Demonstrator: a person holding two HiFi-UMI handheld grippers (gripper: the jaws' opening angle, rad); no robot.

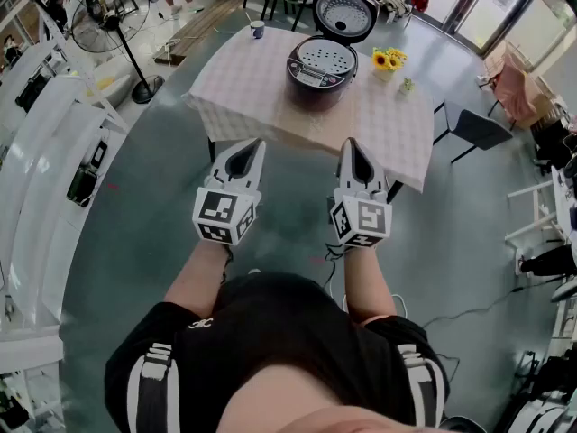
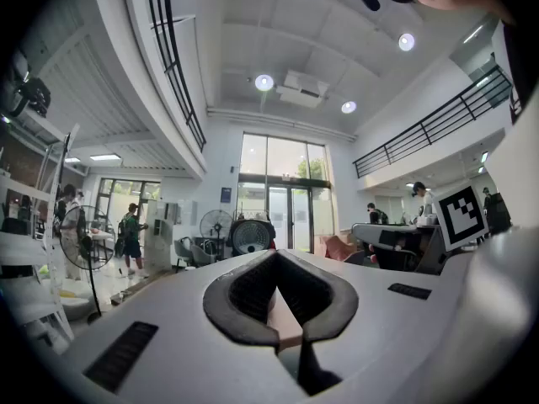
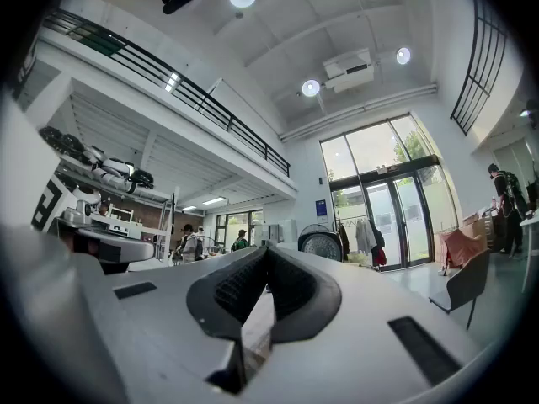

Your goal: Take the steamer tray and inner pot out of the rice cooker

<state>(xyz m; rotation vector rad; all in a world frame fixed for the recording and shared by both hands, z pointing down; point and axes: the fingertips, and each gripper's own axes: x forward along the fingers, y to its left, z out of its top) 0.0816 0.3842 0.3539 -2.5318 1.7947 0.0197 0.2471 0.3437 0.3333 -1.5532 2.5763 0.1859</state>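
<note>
At your far left, a row of white machine housings [image 1: 54,152] lines the floor, and a pedestal fan [image 1: 106,16] stands beyond it, well apart from the table's left corner. Between that row and the table [image 1: 261,97] runs a broad strip of bare grey floor [image 1: 153,206].

Your left gripper [image 1: 251,144] points toward the table's near edge. Its jaws are pressed tight together, and its 2 dark pads [image 2: 244,297] meet at the tip with nothing between them.

On the checked cloth, 1 cup [image 1: 258,29] sits close to the far left edge. The rice cooker [image 1: 322,78] stands in the far half of the table, with its lid [image 1: 345,12] swung up and back. The perforated steamer tray [image 1: 325,58] sits in its mouth, and the inner pot beneath it cannot be seen. The cloth from the cooker to the near edge is bare.

Your right gripper [image 1: 352,142] is held beside the left one, with a gap between the 2. Its pads [image 3: 290,297] are also closed on each other and empty.

Sunflowers [image 1: 389,59] stand just beside the cooker on its right. A dark chair [image 1: 480,130] sits off the table's right edge, with open floor in front of it.
</note>
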